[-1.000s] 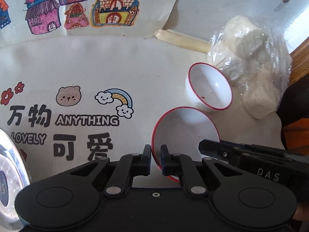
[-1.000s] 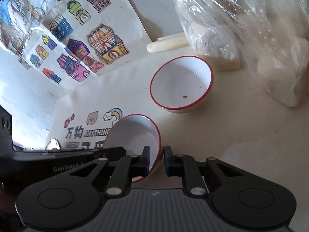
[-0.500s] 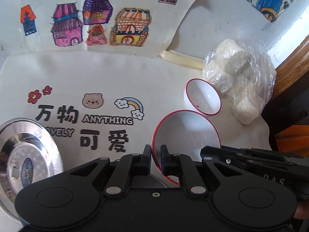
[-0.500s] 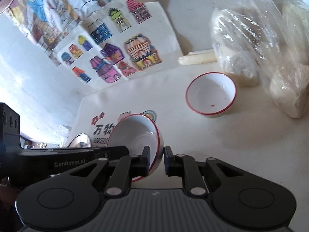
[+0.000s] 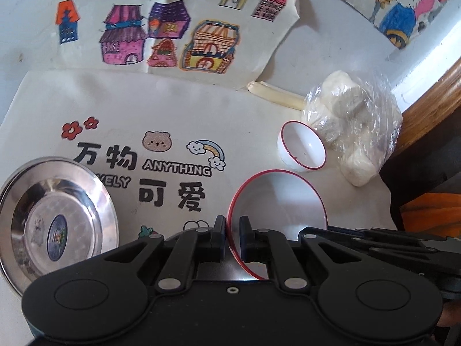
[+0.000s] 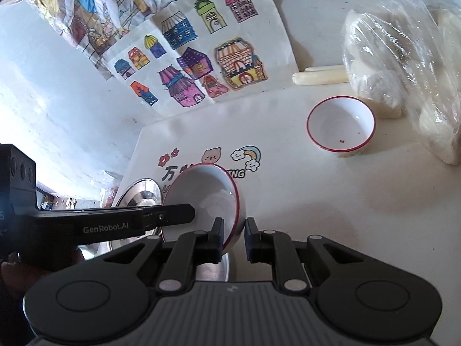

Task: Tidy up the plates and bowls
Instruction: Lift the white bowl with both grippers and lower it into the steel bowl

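A white table [image 5: 322, 43] carries a pale cloth [image 5: 173, 109] printed with a bear, a rainbow and "ANYTHING", and sheets of coloured house drawings [image 5: 161, 28] lie at its far edge by a white wall. A clear bag of white lumps [image 5: 354, 121] sits at the far right next to a pale stick [image 5: 276, 95].

The red-rimmed white bowl [image 5: 279, 201] is held up off the cloth, tilted so its mouth faces partly sideways; being round, it has no long axis. A smaller red-rimmed bowl [image 6: 341, 125] stands upright on the cloth beside the bag. A steel plate [image 5: 54, 219] lies flat to the left.

The left gripper [image 5: 232, 238] has its fingers clamped on the bowl's near rim, and the right gripper [image 6: 234, 239] has its fingers clamped on the opposite rim.
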{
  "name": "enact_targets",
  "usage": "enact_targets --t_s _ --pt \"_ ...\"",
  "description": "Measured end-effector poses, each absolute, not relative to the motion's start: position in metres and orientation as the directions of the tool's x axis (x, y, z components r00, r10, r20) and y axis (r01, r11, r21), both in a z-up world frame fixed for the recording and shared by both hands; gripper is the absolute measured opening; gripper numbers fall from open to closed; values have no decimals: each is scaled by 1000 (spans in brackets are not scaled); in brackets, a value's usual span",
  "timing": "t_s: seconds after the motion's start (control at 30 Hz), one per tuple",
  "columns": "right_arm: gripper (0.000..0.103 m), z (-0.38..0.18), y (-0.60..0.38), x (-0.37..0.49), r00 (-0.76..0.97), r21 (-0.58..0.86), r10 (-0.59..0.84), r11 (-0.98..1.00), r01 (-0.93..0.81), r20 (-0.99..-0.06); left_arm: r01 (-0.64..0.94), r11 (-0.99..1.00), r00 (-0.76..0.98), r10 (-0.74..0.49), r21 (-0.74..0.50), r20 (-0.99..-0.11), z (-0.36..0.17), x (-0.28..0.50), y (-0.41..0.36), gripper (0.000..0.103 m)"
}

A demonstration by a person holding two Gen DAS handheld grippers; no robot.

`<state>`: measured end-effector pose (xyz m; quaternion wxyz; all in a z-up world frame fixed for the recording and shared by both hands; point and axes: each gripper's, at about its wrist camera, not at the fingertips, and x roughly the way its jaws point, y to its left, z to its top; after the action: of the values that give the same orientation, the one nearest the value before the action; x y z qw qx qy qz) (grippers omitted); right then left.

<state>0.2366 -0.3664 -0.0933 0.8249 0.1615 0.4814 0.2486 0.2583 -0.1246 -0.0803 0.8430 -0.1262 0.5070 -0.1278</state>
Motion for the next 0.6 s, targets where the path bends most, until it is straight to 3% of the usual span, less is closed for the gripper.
enact_targets --t_s 0.6 --pt "17 -80 -328 224 349 508 609 790 -342 -712 27 934 445 -331 -357 -832 -76 224 -80 9"
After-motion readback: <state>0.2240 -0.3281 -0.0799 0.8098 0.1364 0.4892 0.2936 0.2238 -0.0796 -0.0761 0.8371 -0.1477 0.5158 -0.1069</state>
